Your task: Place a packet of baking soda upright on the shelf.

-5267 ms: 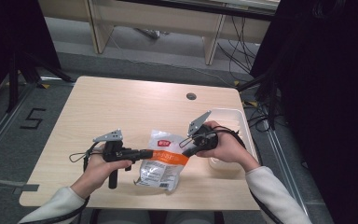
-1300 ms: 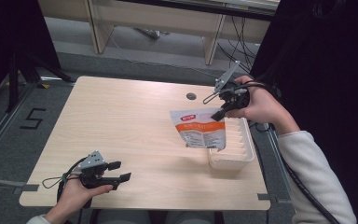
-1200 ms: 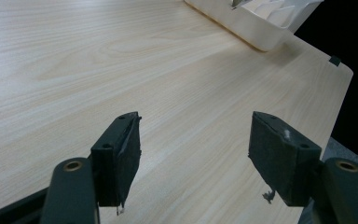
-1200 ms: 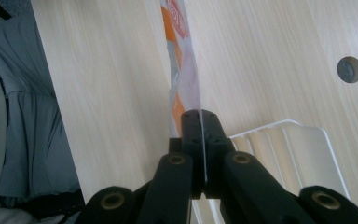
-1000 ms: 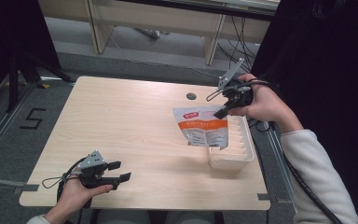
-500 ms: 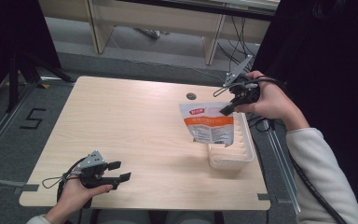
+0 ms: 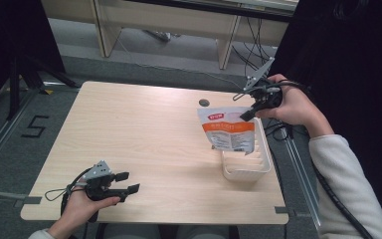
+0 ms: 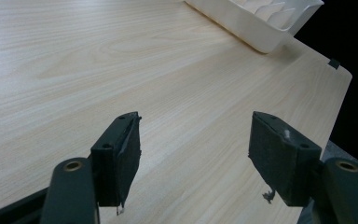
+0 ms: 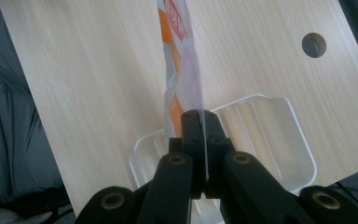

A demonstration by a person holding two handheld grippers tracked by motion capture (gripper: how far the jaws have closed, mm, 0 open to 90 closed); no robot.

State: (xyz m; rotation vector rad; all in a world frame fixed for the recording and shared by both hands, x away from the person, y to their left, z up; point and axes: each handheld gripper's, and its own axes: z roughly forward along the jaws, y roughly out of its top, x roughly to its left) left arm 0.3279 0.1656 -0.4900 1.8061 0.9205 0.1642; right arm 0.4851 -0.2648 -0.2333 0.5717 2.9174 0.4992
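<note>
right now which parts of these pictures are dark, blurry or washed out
High view: the table is evenly lit, the room to either side near black. Left gripper view: the tray at the top is washed out, the open left gripper sharp. Right gripper view: the pouch blurs toward the top, and the right gripper pinching it is soft.

High view: camera up above near side of desk [image 7: 154, 134], looks forward and down, far off, sees whole desk top and floor behind.
Left claw view: very close, low over desk [image 8: 121, 56], looks flat across wood to white tray [image 8: 265, 23] at far edge.
Right claw view: close, looks steeply down from above tray [image 9: 279, 135].
All three share tray [image 7: 246, 164] and desk wood.
</note>
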